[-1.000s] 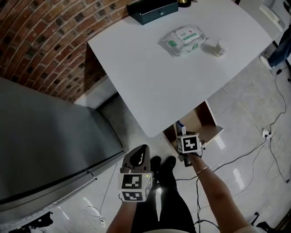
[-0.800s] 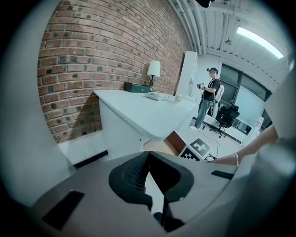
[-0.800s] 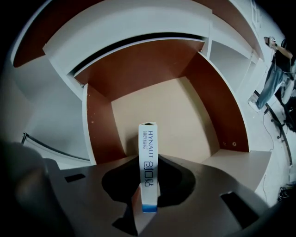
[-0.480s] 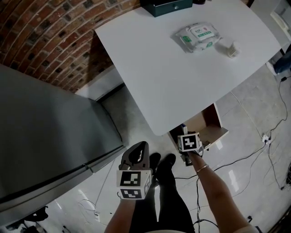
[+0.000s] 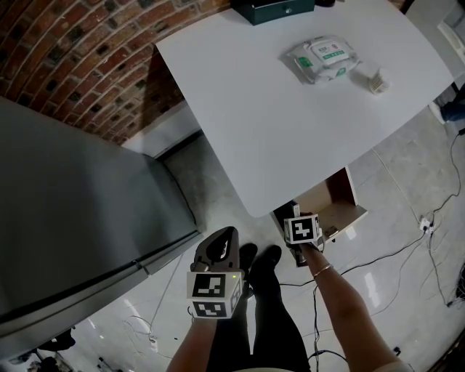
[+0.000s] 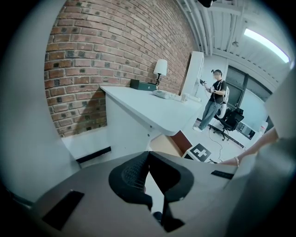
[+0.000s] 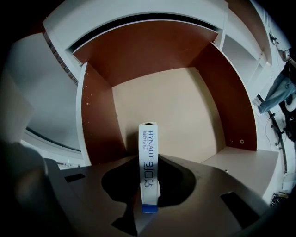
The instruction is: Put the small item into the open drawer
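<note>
The small item is a narrow white box [image 7: 148,162] with blue print and a blue end. My right gripper [image 7: 149,141] is shut on it, and the box stands upright between the pads. It hangs over the open drawer [image 7: 185,115], whose beige floor and brown walls fill the right gripper view. In the head view the right gripper [image 5: 296,218] is at the near-left corner of the drawer [image 5: 354,212], under the edge of the white table [image 5: 290,123]. My left gripper [image 5: 225,243] is held low over the floor, left of the drawer. Its jaws [image 6: 148,155] are shut and empty.
On the table lie a wipes pack [image 5: 324,58], a small white object [image 5: 376,81] and a dark box [image 5: 272,9]. A grey cabinet [image 5: 73,218] stands at the left and a brick wall behind. Cables [image 5: 407,240] run across the floor. A person [image 6: 213,99] stands far off.
The head view has shifted a little, so the table sits further right in the frame. Both grippers stay about where they were, the right one still holding the box at the drawer.
</note>
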The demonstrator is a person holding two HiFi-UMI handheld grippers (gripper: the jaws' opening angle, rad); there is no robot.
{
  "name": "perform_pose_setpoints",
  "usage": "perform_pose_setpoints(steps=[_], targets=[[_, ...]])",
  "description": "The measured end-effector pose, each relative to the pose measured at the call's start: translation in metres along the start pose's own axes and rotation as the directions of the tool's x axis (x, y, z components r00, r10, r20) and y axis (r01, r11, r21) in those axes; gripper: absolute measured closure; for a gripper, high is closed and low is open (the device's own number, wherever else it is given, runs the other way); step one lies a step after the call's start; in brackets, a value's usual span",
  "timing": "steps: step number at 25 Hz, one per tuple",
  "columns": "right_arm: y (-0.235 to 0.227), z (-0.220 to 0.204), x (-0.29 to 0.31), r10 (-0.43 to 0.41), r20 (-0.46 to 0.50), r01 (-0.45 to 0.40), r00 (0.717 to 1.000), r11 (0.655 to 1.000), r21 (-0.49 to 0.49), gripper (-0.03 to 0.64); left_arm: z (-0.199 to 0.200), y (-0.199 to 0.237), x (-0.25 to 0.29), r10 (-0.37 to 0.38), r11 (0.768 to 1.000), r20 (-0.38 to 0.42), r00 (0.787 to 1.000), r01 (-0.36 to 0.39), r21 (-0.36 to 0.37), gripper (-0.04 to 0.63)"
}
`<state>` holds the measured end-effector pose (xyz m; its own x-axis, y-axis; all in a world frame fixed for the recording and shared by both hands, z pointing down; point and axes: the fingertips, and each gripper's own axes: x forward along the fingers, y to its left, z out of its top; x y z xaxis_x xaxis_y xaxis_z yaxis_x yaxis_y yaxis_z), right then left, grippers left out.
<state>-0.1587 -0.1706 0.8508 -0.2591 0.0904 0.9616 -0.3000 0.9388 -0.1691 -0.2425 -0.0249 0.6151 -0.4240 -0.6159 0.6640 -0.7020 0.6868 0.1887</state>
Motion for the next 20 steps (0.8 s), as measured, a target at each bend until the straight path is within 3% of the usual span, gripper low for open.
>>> perform_pose_setpoints(steps=[8,20], targets=[[-0.008,0.005,-0.004,-0.036,0.024,0.037,0.999,0.999,-0.029,0.534,0.003,-0.006,0.006,-0.009,1.000,-0.001,1.000,0.009,0.005,0.575],[-0.002,-0.002,-0.026,0.003,0.046,-0.003,0.999,1.000,0.006,0.474,0.012,-0.016,0.004,-0.026,0.999,0.002,1.000,0.026,0.021,0.575]])
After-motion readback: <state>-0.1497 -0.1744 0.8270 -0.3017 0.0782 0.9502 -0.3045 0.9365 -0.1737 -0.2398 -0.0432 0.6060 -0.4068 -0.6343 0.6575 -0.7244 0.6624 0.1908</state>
